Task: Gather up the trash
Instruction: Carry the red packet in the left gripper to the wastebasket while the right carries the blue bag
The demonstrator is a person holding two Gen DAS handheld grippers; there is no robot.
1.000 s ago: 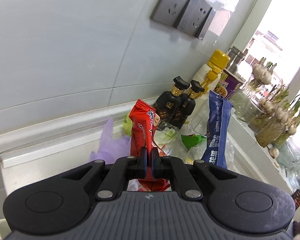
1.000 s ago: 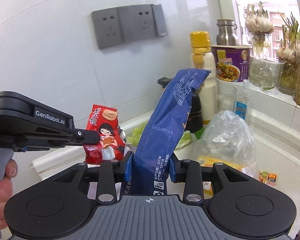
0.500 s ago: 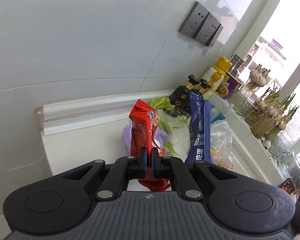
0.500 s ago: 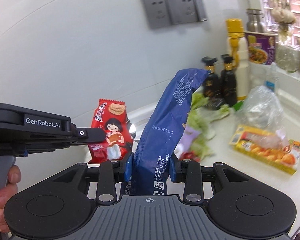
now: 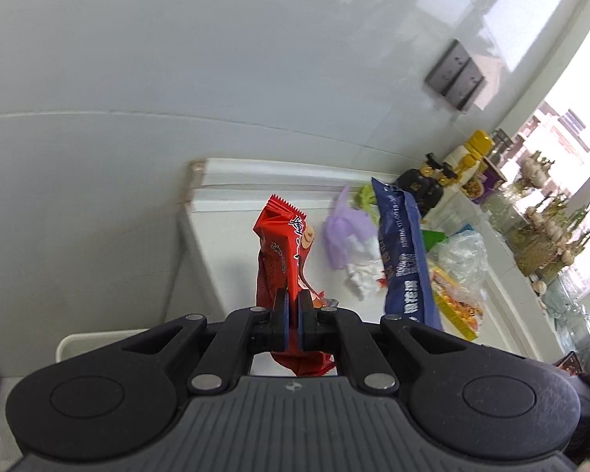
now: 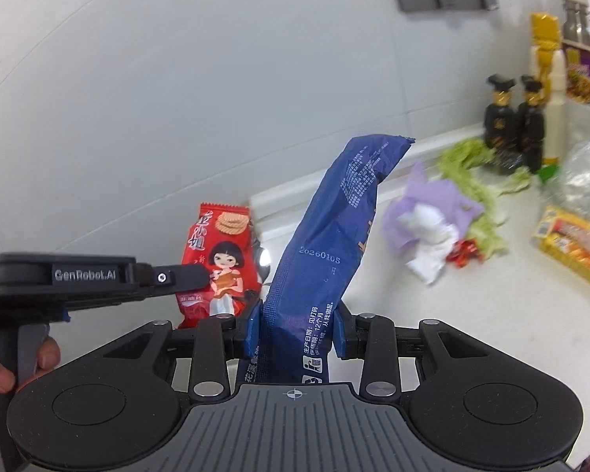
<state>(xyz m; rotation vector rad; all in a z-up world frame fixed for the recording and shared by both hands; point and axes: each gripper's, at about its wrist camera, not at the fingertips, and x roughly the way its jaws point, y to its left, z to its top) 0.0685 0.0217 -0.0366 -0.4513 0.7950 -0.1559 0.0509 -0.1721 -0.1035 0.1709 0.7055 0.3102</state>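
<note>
Left wrist view: the left gripper (image 5: pixel 293 316) has its jaws pressed together on the lower part of a red crinkled snack wrapper with a serrated top edge (image 5: pixel 282 244), which stands upright above the white countertop (image 5: pixel 232 244). To its right hangs a long dark-blue foil packet (image 5: pixel 403 251). Uncollected litter lies beyond: a crumpled lilac-and-white tissue wad (image 5: pixel 348 242), a clear plastic bag (image 5: pixel 462 253) and a yellow printed food tray (image 5: pixel 454 306). A white rim (image 5: pixel 98 340) shows at lower left; whether it is a bin cannot be told.

Right wrist view: the right gripper (image 6: pixel 295 328) pinches the blue packet (image 6: pixel 334 244) near its lower end, jaws partly spread by its bulk. The left gripper (image 6: pixel 200 275) enters from the left, carrying the red wrapper (image 6: pixel 220 255); a hand (image 6: pixel 3 362) grips its handle. Two black gold-capped bottles (image 6: pixel 513 118) and green lettuce scraps (image 6: pixel 476 173) stand behind.

Step in hand, by judgement: both wrappers are lifted and in transit to disposal. The next move calls for positioning each above a receptacle before releasing.
</note>
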